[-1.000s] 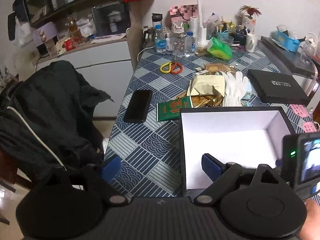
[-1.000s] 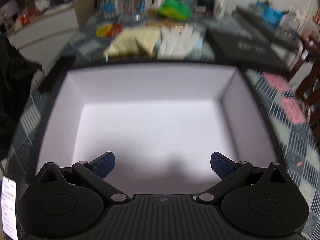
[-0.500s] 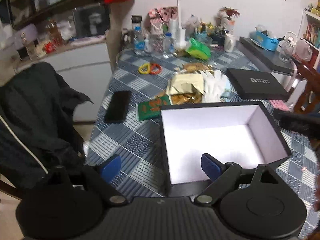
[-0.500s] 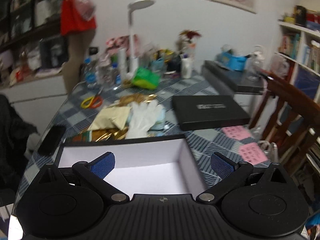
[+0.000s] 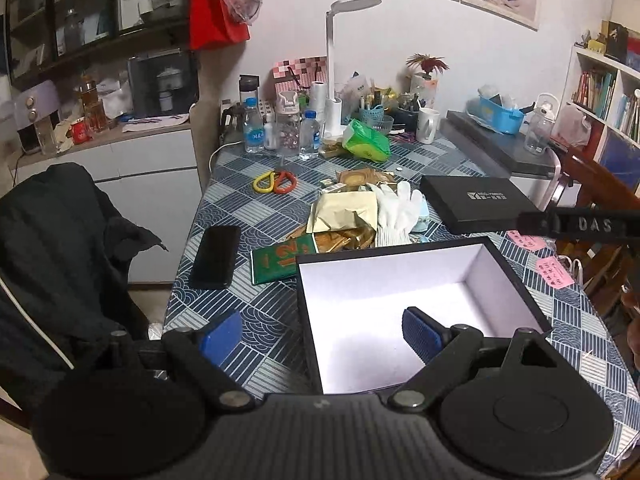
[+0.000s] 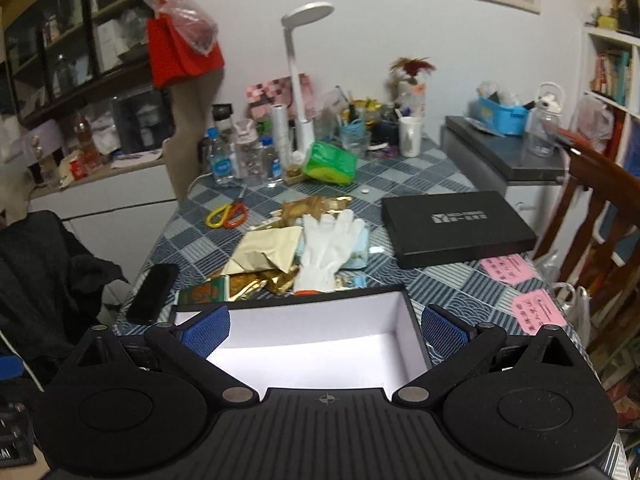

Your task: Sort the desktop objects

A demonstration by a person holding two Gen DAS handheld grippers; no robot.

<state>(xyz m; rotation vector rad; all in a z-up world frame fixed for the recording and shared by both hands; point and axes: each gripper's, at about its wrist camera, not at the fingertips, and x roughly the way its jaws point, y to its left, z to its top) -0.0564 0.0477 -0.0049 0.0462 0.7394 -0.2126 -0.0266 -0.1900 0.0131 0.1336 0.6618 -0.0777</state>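
We are looking at the pile of small things in the middle of the desk [image 5: 256, 312], just past the open box [image 5: 500, 258]. The white glove [image 6: 326, 246] is lying on top — soft and floppy, very light, so we are guessing a pinch at the cuff or across the palm will lift it. Beside it the cream paper packet [image 5: 346, 210] is thin and crinkly; its folded edge looks easiest to hold. The gold wrappers [image 6: 260, 282] under them are shiny and may slip. The green card [image 5: 282, 260] is lying flat, so it is hard to get under. The black phone [image 5: 216, 256] is resting near the desk's left edge — hard, smooth, heavier; we would take it by its long sides. The scissors [image 6: 226, 214] are farther back.

The box is white inside with nothing in it. The left claw [image 5: 320, 330] is hanging wide open over its near left wall, holding nothing. The right claw [image 6: 324, 326] is wide open too, above the box, holding nothing.
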